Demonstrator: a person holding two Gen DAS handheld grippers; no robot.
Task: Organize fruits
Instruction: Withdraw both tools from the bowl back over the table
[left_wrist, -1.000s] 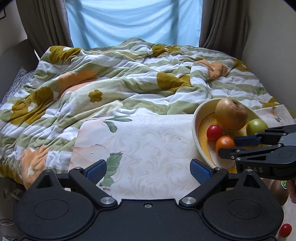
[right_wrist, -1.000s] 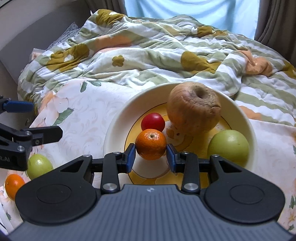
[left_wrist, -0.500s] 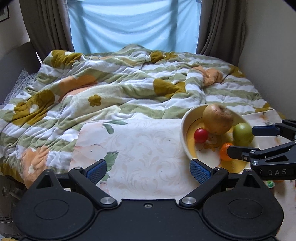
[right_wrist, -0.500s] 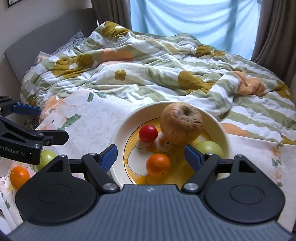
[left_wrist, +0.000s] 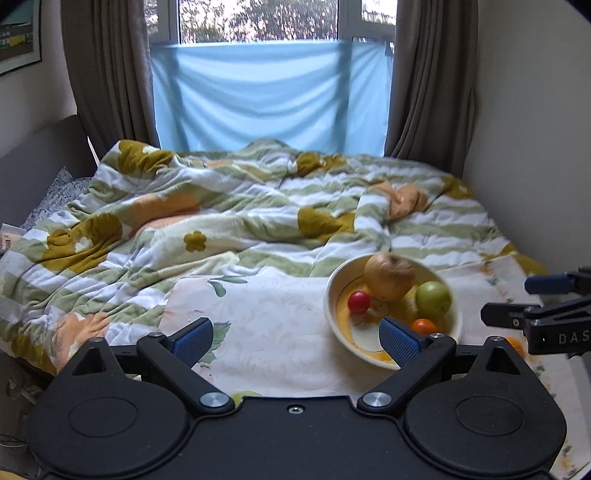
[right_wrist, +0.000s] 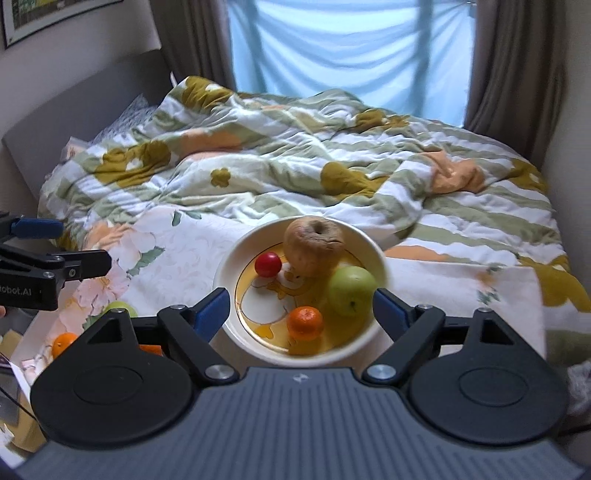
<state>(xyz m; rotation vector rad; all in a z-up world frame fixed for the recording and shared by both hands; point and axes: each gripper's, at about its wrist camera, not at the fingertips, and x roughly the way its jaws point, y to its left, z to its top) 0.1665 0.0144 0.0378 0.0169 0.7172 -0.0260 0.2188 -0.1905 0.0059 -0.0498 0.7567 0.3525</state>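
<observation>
A cream bowl (right_wrist: 220, 280) sits on a floral cloth (left_wrist: 280, 332) on the bed. It holds a wrinkled brown apple (right_wrist: 314, 245), a green apple (right_wrist: 351, 290), a small red fruit (right_wrist: 268, 264) and an orange (right_wrist: 305, 323). My right gripper (right_wrist: 301, 308) hovers above and in front of the bowl, its jaws opening wide with nothing gripped. My left gripper (left_wrist: 295, 338) is open and empty over the cloth, left of the bowl (left_wrist: 332, 317). Each gripper also shows at the edge of the other's view.
Loose fruit lies on the cloth near the front left: a green one (right_wrist: 118, 307) and an orange (right_wrist: 63, 341). Another orange (left_wrist: 513, 341) shows under the right gripper. A rumpled flowered quilt (left_wrist: 229, 221) covers the bed behind. Walls flank both sides, with curtains (left_wrist: 110, 74) at the back.
The right gripper let go of the orange in the bowl and opened wide. Both grippers drew back and upward, so the bowl now looks smaller and farther.
</observation>
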